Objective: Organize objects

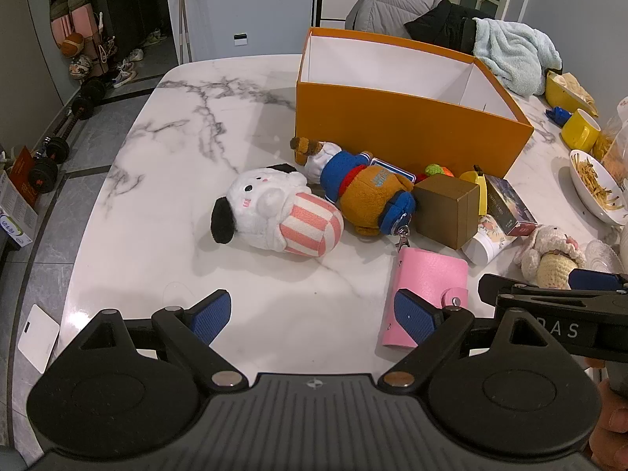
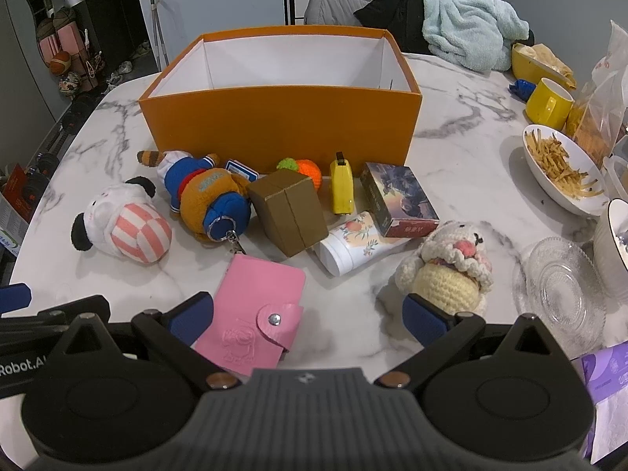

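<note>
Both grippers low over marble table [image 2: 463, 125], near edge. Left gripper [image 1: 314, 314]: fingers spread, nothing btwn. Right gripper [image 2: 310, 318]: fingers spread, pink wallet [image 2: 251, 314] lying flat btwn them, near left finger. Orange box [image 2: 282, 125] upright at back, open top, white inside. In front of box: white dog plush [image 2: 121, 231], bear plush [image 2: 208, 200], brown box [image 2: 290, 212], yellow tape dispenser [image 2: 341, 188], card box [image 2: 396, 200], white tube [image 2: 353, 247], knit bunny [image 2: 451, 271]. Bowl of fries [image 2: 561, 168] far right.
</note>
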{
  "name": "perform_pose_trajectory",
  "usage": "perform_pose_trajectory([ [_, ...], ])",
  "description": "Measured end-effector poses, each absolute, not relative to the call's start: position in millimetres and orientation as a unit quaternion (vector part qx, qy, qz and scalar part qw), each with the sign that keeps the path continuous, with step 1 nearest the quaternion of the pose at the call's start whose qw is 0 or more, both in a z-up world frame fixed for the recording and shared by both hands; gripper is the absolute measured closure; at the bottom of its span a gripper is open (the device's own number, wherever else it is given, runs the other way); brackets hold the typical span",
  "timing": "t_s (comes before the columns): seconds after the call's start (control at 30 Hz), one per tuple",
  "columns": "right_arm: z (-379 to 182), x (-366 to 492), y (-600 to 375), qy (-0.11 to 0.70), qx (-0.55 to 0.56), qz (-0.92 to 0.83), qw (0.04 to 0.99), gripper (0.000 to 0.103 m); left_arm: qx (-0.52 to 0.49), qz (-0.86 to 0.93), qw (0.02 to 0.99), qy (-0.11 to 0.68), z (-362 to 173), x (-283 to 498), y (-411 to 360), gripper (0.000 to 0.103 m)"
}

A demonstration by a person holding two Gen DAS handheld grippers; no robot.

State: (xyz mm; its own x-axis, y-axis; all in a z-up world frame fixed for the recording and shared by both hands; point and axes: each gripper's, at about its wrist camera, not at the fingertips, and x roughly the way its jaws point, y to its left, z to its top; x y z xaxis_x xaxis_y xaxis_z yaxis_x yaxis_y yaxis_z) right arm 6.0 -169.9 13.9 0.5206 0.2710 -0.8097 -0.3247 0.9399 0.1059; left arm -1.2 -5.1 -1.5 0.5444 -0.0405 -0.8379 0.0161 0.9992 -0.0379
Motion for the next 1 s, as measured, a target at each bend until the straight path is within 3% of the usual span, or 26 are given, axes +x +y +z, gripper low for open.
perform_pose_trajectory([
  [1.0,13.3,6.0,-168.9,0.459,-0.033,0.176,0.87,0.001,-0.012,-0.017,0.879,0.477,-1.4,-1.5,-5.8,0.0],
])
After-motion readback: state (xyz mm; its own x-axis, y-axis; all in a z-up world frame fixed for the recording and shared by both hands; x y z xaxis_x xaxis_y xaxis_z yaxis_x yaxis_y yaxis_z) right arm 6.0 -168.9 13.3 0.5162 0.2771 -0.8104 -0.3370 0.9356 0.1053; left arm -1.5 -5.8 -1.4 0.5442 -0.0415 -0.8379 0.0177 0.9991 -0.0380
